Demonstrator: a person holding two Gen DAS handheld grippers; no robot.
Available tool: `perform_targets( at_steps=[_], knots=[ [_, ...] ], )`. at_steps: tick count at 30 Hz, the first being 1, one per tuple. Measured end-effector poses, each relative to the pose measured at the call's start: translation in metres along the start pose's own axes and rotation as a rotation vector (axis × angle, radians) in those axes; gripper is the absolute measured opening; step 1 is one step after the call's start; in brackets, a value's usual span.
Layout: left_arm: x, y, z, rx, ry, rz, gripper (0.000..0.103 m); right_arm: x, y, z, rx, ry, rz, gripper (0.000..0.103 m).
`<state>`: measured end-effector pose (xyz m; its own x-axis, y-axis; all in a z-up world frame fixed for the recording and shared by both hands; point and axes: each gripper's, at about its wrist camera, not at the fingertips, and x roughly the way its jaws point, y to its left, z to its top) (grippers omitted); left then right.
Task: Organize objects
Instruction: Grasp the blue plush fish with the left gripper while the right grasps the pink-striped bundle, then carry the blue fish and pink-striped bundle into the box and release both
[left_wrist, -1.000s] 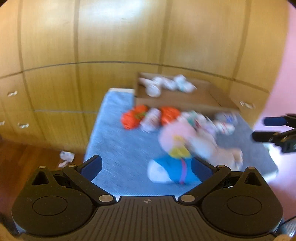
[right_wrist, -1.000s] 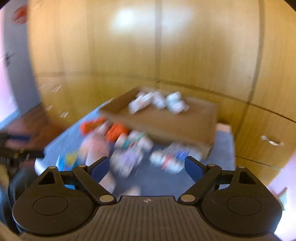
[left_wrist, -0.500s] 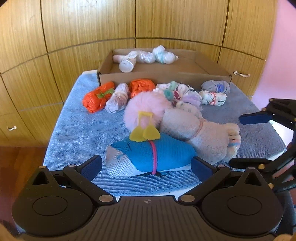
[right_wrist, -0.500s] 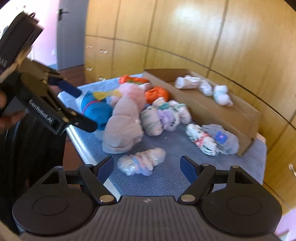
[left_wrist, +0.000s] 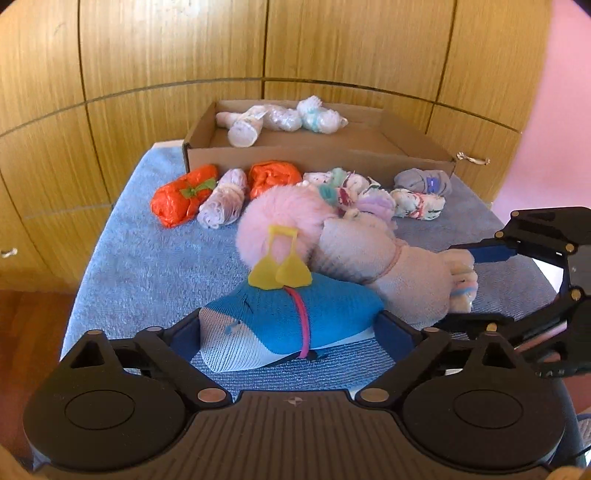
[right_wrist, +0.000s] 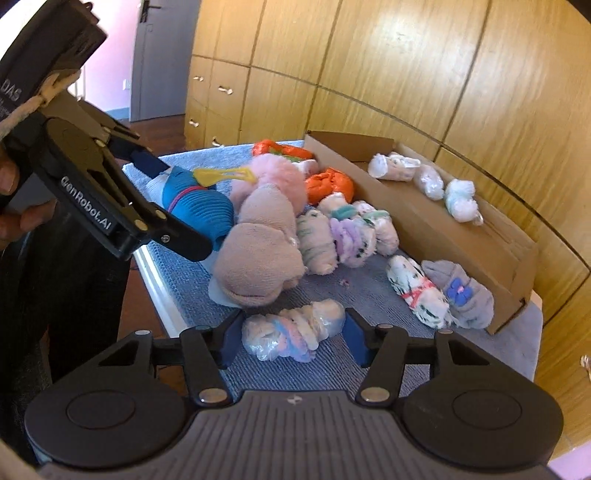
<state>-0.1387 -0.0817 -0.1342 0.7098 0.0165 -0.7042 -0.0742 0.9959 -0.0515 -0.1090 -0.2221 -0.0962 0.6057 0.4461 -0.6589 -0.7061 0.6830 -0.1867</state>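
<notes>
The blue knitted whale-shaped sock bundle (left_wrist: 288, 325) is being straddled by the closing left gripper (left_wrist: 291, 332); the plastic-wrapped pastel sock roll (right_wrist: 291, 332) by the closing right gripper (right_wrist: 291, 338), pads seemingly not yet pressing. Beyond both, a blue towelling mat (left_wrist: 147, 266) and a cardboard box (left_wrist: 317, 157) are being backed by wooden cupboards (left_wrist: 166, 48).

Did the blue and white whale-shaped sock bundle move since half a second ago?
No. The blue and white whale-shaped sock bundle lies at the same spot on the blue towel, beside the fluffy pink pompom; only the left gripper closed in around it.

Sock bundles (left_wrist: 221, 201) lie on the towel (left_wrist: 147, 266) before the box (left_wrist: 317, 157) — three more bundles (left_wrist: 284, 118) inside it.
</notes>
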Motion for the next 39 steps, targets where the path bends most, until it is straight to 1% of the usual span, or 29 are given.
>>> perform_targets(
  at_steps=[5, 11, 17, 22, 26, 30, 32, 34, 39],
  knots=[
    [-0.003, 0.007, 0.001, -0.004, -0.005, -0.027, 0.089, -0.007, -0.013, -0.007, 0.081, -0.008, -0.015, 0.053],
    [-0.009, 0.022, 0.004, -0.007, -0.021, -0.022, 0.085, -0.011, -0.022, -0.013, 0.142, 0.002, -0.036, 0.053],
    [-0.012, 0.038, 0.006, 0.009, -0.005, -0.009, 0.084, -0.016, -0.031, -0.012, 0.195, 0.011, -0.083, 0.053],
    [-0.02, 0.058, 0.005, 0.049, 0.033, 0.014, 0.083, -0.019, -0.04, -0.013, 0.229, 0.031, -0.117, 0.053],
    [-0.028, 0.075, 0.007, 0.051, 0.035, 0.035, 0.083, -0.023, -0.049, -0.012, 0.256, 0.03, -0.14, 0.053],
    [-0.031, 0.087, 0.013, 0.039, 0.016, 0.043, 0.083, -0.024, -0.056, -0.009, 0.269, 0.025, -0.15, 0.053],
    [-0.033, 0.089, 0.018, 0.025, 0.01, 0.032, 0.083, -0.025, -0.057, -0.006, 0.269, 0.023, -0.152, 0.053],
    [-0.036, 0.089, 0.025, 0.038, -0.004, 0.033, 0.083, -0.027, -0.058, -0.002, 0.258, 0.018, -0.155, 0.053],
    [-0.045, 0.083, 0.057, 0.059, -0.042, 0.006, 0.084, -0.041, -0.071, 0.008, 0.253, -0.006, -0.174, 0.053]
  ],
)
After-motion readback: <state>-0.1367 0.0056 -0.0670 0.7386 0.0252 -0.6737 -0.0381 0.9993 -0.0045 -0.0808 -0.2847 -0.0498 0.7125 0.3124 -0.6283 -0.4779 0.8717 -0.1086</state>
